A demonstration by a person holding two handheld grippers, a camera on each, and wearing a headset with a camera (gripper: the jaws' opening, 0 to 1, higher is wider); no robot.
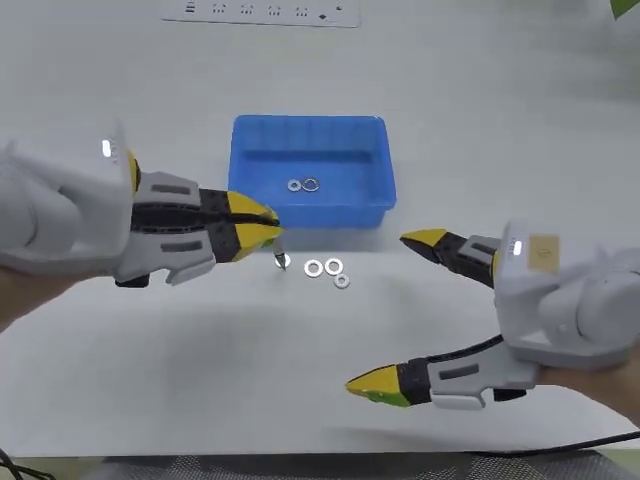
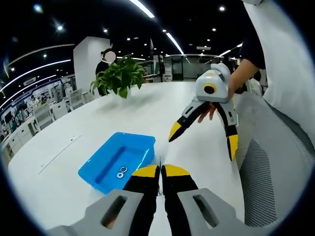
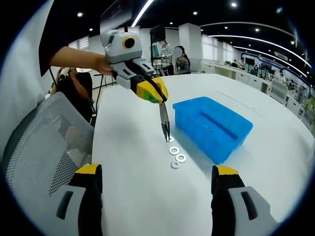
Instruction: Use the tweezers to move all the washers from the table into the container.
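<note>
My left gripper (image 1: 275, 224) (image 2: 160, 170) is shut on thin metal tweezers (image 1: 279, 250) (image 3: 164, 120), which point down at the white table. A small washer (image 1: 284, 263) (image 3: 171, 139) lies at the tweezer tips; I cannot tell whether it is pinched. Three more washers (image 1: 329, 270) (image 3: 176, 157) lie just right of it, in front of the blue container (image 1: 385, 190) (image 2: 101, 169) (image 3: 231, 140). Two washers (image 1: 302, 185) (image 2: 121, 172) rest inside the container. My right gripper (image 1: 382, 312) (image 3: 156, 172) (image 2: 202, 142) is wide open and holds nothing, near the table's front right.
A white power strip (image 1: 260, 12) lies at the far edge of the table. A mesh chair (image 3: 44, 142) (image 2: 268, 172) stands at the near side. A potted plant (image 2: 118, 76) stands farther along the table.
</note>
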